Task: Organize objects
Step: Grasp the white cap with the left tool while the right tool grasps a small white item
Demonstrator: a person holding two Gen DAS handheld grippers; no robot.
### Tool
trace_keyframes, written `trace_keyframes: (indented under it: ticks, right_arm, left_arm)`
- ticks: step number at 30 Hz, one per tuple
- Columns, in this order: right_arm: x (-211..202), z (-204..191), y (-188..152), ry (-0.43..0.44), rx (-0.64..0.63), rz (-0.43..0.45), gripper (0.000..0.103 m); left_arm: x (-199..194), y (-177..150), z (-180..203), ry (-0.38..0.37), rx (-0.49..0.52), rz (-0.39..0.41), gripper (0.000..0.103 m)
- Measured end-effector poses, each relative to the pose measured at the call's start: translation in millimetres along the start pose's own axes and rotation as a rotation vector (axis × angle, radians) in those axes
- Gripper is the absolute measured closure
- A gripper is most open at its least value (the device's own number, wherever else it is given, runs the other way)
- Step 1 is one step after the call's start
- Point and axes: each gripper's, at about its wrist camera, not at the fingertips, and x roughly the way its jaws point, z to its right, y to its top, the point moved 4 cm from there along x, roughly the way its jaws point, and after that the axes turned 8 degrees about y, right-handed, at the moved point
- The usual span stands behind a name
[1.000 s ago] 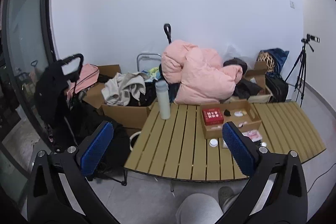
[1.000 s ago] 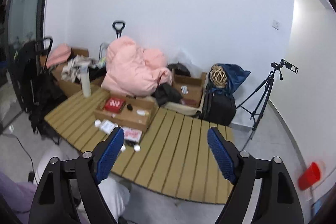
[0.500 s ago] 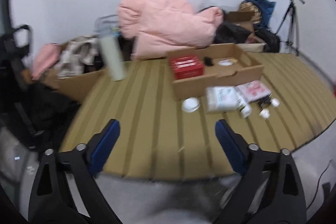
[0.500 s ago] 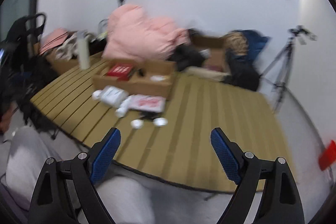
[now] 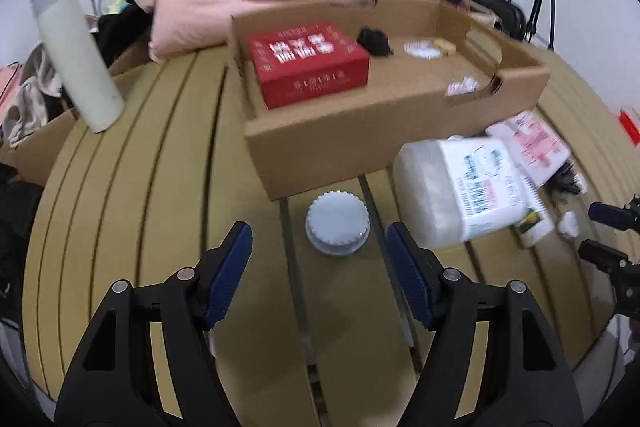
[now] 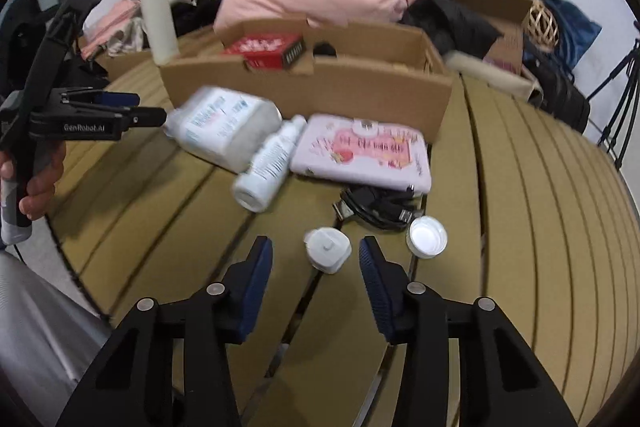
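I have 2 hand-held grippers over the slatted tabletop (image 5: 132,211). The left hand-held gripper (image 5: 319,259) points down at a round white lid (image 5: 338,223) that lies flat just in front of the cardboard box (image 5: 360,131). Its jaws have just been closing, but they stand apart with nothing between the pads; the lid lies just beyond the tips. The right hand-held gripper (image 6: 316,261) points at a small white cap (image 6: 328,249), which lies near its tips with a second, open-side-up cap (image 6: 426,237) just to the right. Its jaws have also just been closing; the pads do not press on the cap.

Handling, as I judge it:
1. The lid is rigid plastic, light, with a ribbed rim. I would pinch it across the rim, pads on opposite ribs. It sits low, so the tips must reach the tabletop.
2. The small cap is light and smooth, and may skid or flip out. I would centre it and close slowly on 2 flat sides.
3. The large white bottle (image 6: 224,127) lies on its side, touching a smaller bottle (image 6: 268,163). Both look uncapped, so contents could spill; take each by the body.
4. The pink pack (image 6: 364,155) looks soft; the black cable (image 6: 376,207) is limp.
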Motion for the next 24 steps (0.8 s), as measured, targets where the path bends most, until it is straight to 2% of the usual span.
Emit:
trace_keyframes:
  ticks: [1, 2, 3, 4, 5, 9, 12, 13, 14, 16, 21, 23, 24]
  right_arm:
    - [4, 2, -1, -0.003, 0.002, -0.009, 0.056]
    - [7, 3, -3, -0.001, 0.002, -0.013, 0.057]
    - [10, 2, -2, 0.004, -0.001, -0.015, 0.064]
    - [13, 3, -4, 0.004, -0.003, -0.019, 0.072]
    - [17, 3, -5, 0.002, -0.001, -0.027, 0.077]
    - [18, 3, -4, 0.003, 0.001, -0.010, 0.078]
    - [15, 2, -2, 0.005, 0.010, -0.002, 0.082]
    - [14, 3, -1, 0.007, 0.014, 0.003, 0.098]
    - [6, 2, 1, 0.009, 0.021, 0.014, 0.103]
    - [-6, 2, 3, -0.002, 0.028, 0.040, 0.103]
    - [-26, 4, 1, -0.016, 0.036, 0.075, 0.103]
    - [-24, 12, -6, 0.031, 0.087, 0.067, 0.101]
    - [-21, 15, -10, 0.083, 0.115, 0.058, 0.098]
  left_arm:
    - [5, -1, 3, -0.002, 0.014, 0.004, 0.039]
    - [7, -2, 6, -0.006, 0.024, 0.015, 0.053]
    - [9, -3, 9, -0.009, 0.044, 0.023, 0.064]
    - [15, -4, 11, -0.001, 0.053, 0.011, 0.069]
    - [17, -4, 11, -0.001, 0.041, 0.025, 0.070]
    - [22, -6, 9, -0.020, 0.014, 0.019, 0.072]
    - [11, -8, 5, 0.008, 0.004, 0.009, 0.072]
    - [1, -8, 1, 0.016, -0.004, 0.015, 0.072]
    - [-11, -8, -4, 0.023, -0.013, 0.018, 0.072]
    - [-39, -7, -18, 0.024, -0.044, 0.029, 0.072]
    - [-117, -8, -58, 0.102, -0.111, 0.105, 0.072]
    - [-148, -16, -65, 0.096, -0.140, 0.133, 0.072]
    - [-161, -23, -66, 0.082, -0.155, 0.145, 0.072]
